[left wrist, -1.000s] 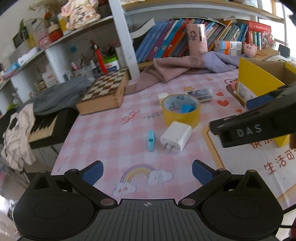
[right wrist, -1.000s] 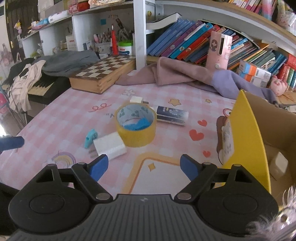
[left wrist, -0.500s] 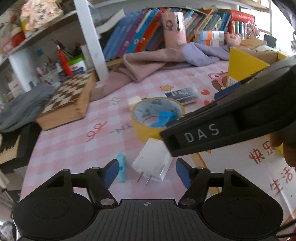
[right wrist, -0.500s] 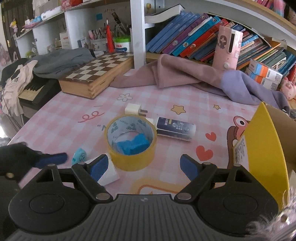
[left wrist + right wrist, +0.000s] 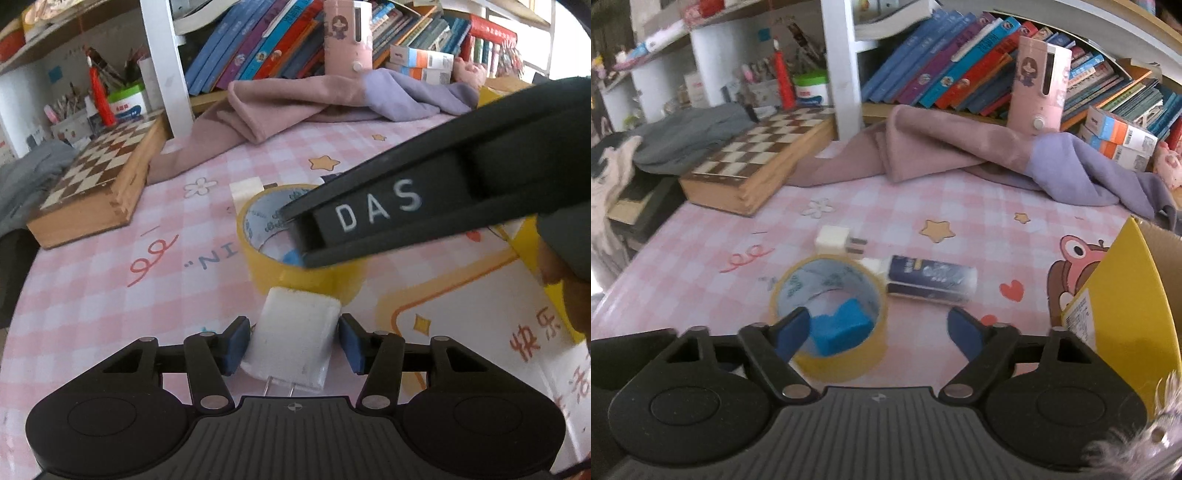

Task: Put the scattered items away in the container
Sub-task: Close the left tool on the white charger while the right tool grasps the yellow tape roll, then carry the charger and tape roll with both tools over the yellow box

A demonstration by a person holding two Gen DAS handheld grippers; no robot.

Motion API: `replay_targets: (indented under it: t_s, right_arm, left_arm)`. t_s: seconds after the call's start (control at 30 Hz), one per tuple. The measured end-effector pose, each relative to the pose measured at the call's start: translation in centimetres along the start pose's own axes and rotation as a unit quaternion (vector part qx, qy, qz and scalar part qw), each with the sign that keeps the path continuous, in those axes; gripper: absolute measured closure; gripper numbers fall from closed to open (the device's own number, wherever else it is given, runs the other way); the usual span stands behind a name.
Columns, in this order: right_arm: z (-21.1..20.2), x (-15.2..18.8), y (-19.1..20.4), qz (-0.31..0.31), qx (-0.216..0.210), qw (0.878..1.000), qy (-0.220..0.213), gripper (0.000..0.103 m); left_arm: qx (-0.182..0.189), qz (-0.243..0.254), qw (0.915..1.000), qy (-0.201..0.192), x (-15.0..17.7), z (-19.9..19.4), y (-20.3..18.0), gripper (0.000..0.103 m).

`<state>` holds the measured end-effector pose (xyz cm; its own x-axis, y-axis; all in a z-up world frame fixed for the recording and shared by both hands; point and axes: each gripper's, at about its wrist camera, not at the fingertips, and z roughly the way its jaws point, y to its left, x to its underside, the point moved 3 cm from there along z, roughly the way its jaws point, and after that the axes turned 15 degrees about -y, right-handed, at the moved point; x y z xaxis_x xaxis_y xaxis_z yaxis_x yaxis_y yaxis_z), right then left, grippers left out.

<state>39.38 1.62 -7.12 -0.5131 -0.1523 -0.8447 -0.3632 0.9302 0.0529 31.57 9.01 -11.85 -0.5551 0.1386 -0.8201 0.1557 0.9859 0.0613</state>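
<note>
A white charger plug (image 5: 293, 341) lies on the pink checked table between the blue pads of my left gripper (image 5: 291, 345); the jaws are narrowed around it, with small gaps still showing on each side. Behind it stands a yellow tape roll (image 5: 295, 243), also in the right wrist view (image 5: 831, 317), with a blue block (image 5: 840, 326) inside. My right gripper (image 5: 879, 334) is open and empty just above the roll. A small white plug (image 5: 833, 239) and a dark blue tube (image 5: 931, 284) lie beyond. The yellow cardboard box (image 5: 1126, 325) is at the right.
A wooden chessboard box (image 5: 757, 158) sits at the back left. A pink and purple cloth (image 5: 960, 151) lies along the back below the bookshelf. The right gripper's black body (image 5: 443, 199) crosses over the tape roll in the left wrist view.
My left gripper moved forward and narrowed around the white charger plug. My right gripper moved forward and left over the tape roll. The small blue item beside the plug is out of sight now.
</note>
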Motion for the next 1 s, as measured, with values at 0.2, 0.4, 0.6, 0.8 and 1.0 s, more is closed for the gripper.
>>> replay_targets:
  t_s: [0.2, 0.4, 0.6, 0.8, 1.0]
  right_arm:
    - [1.4, 0.5, -1.5, 0.024, 0.006, 0.999, 0.031, 0.061]
    - [1.2, 0.5, -0.9, 0.015, 0.005, 0.999, 0.031, 0.087]
    - [2.1, 0.7, -0.2, -0.012, 0.006, 0.999, 0.046, 0.089]
    - [3.2, 0.7, -0.2, -0.015, 0.01, 0.999, 0.049, 0.096]
    - [1.2, -0.4, -0.9, 0.005, 0.011, 1.0, 0.011, 0.096]
  left_arm:
    - [0.003, -0.022, 0.9997, 0.005, 0.1, -0.2, 0.1, 0.061]
    - [-0.002, -0.029, 0.9992, 0.026, 0.1, -1.4, -0.1, 0.061]
    - [-0.006, -0.046, 0.9988, 0.014, -0.2, -3.8, 0.3, 0.061]
    - [-0.028, -0.051, 0.9983, 0.008, -0.5, -5.7, 1.3, 0.061]
    - [-0.043, -0.064, 0.9969, -0.008, -1.1, -7.6, 2.5, 0.061]
